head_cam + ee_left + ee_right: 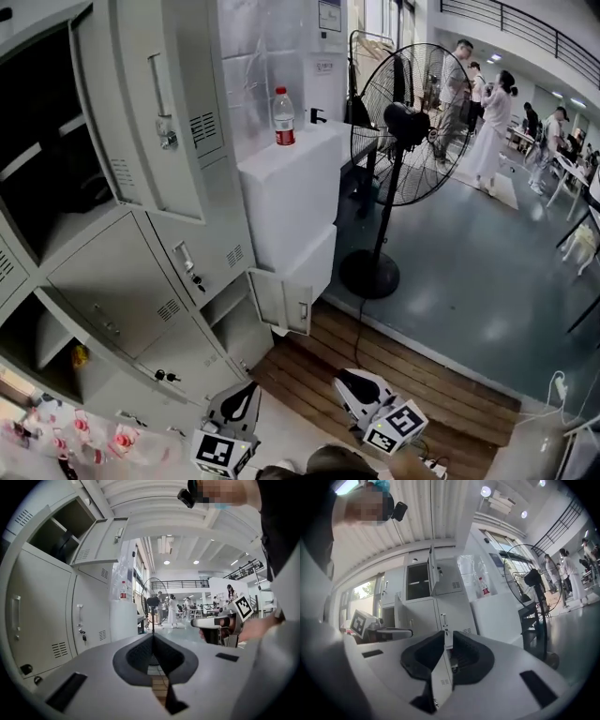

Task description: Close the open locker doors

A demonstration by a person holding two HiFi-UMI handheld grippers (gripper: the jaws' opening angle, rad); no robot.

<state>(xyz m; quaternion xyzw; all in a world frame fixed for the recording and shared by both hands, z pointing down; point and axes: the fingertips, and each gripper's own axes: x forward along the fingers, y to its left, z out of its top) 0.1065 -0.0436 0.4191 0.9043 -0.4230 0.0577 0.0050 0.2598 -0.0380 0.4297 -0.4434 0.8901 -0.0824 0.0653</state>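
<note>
With both pairs of jaws pressed together on nothing, the right gripper [349,382] faced the small locker door [283,302] hanging open just ahead and below it, long edge upright, while the left gripper [244,392] pointed past the lockers [122,281] on its left.

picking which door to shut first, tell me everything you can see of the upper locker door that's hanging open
The upper locker door is a tall, flat panel of light grey sheet metal, swung well out from its dark compartment. The face toward the head camera carries a vertical bar handle, a lock just below it and louvred vents lower down. No dents show. Nothing touches it except the cabinet it hangs from.
</note>
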